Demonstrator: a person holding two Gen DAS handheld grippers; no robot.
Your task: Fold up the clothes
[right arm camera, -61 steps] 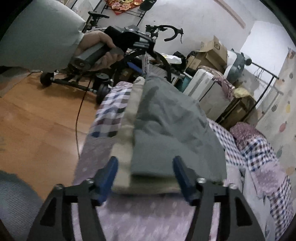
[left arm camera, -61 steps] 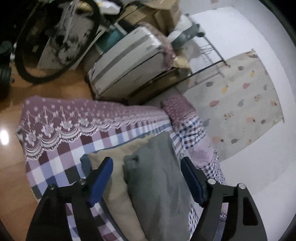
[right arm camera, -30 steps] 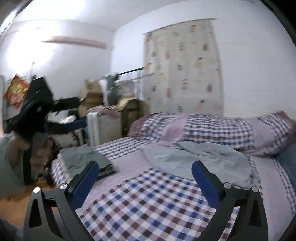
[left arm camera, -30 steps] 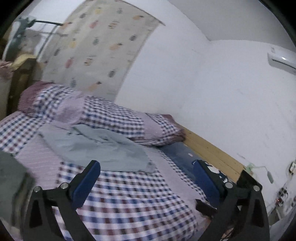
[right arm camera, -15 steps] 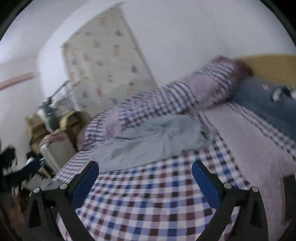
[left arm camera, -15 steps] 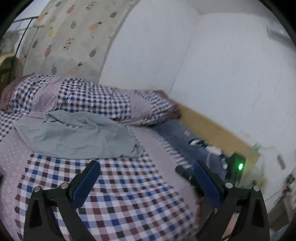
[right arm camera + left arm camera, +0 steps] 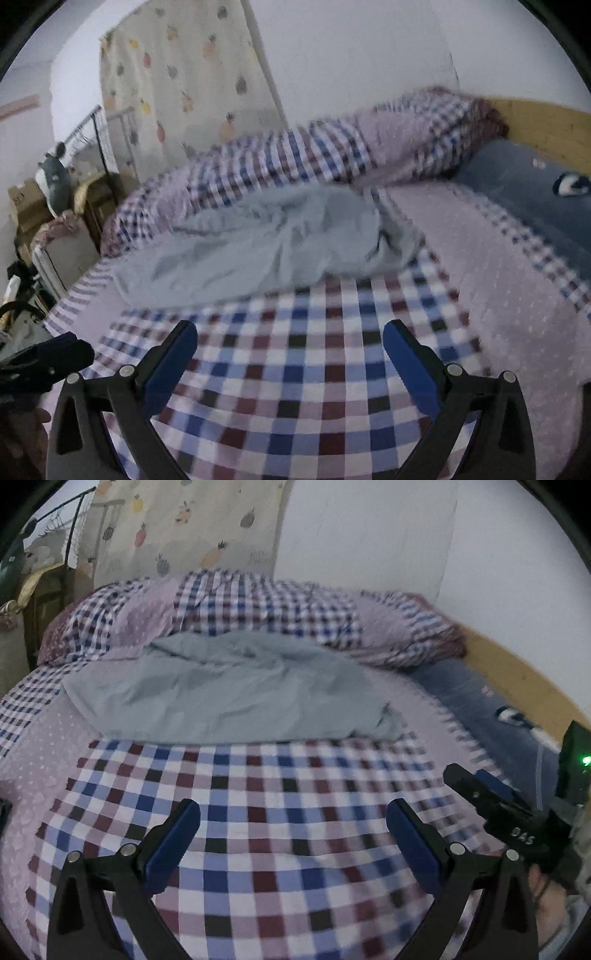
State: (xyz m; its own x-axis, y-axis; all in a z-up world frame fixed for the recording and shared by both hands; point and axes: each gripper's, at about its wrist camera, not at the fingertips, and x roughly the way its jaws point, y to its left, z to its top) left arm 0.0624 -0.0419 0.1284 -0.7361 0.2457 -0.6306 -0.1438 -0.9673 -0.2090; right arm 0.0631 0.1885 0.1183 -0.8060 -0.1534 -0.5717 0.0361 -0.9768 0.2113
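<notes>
A crumpled pale grey-blue garment [image 7: 229, 690] [image 7: 266, 243] lies unfolded on the checked bedspread [image 7: 258, 812], in front of the rolled checked quilt. My left gripper [image 7: 291, 834] hovers open over the checks, short of the garment, with nothing between its blue pads. My right gripper [image 7: 290, 350] is also open and empty, a little short of the garment's near edge. The right gripper's body [image 7: 506, 823] shows at the right edge of the left wrist view; the left gripper's body [image 7: 40, 362] shows at the left edge of the right wrist view.
A rolled checked quilt [image 7: 258, 605] [image 7: 332, 155] runs along the wall. A dark blue pillow [image 7: 491, 709] [image 7: 528, 192] lies by the wooden headboard [image 7: 546, 122]. A fruit-print curtain [image 7: 177, 74], a clothes rack and boxes [image 7: 26, 206] stand at the left.
Both grippers left the folded stack at the bed's end and swung round to face the head of the bed. The grey-blue garment now lies nearer and centred ahead. Both stayed open.
</notes>
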